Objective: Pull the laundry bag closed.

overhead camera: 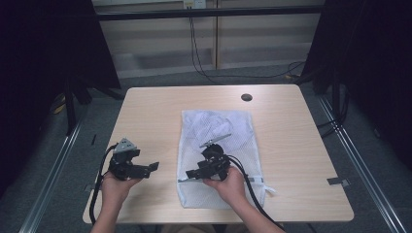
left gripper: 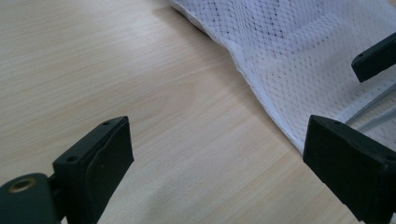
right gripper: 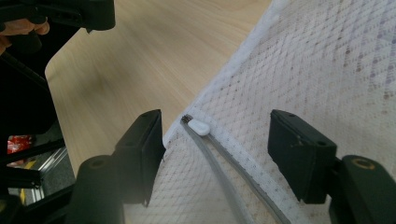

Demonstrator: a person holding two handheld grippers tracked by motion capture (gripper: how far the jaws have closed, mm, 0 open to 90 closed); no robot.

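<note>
pale wood-grain table (overhead camera: pixel 145 111), rounded corners, matte laminate. white mesh laundry bag (overhead camera: pixel 214 131) lying flat mid-table toward the near edge, rectangular, fine honeycomb weave, thick hemmed border. left gripper (overhead camera: pixel 153 167) hard black plastic, blocky jaws spread wide over bare table just beside the bag's edge, gripping nothing. right gripper (right gripper: pixel 217 140) over the bag's near corner, jaws partly apart, straddling grey zipper (right gripper: pixel 219 172) without pressing it. small white rounded zipper pull (right gripper: pixel 200 127) between the pads.
</note>
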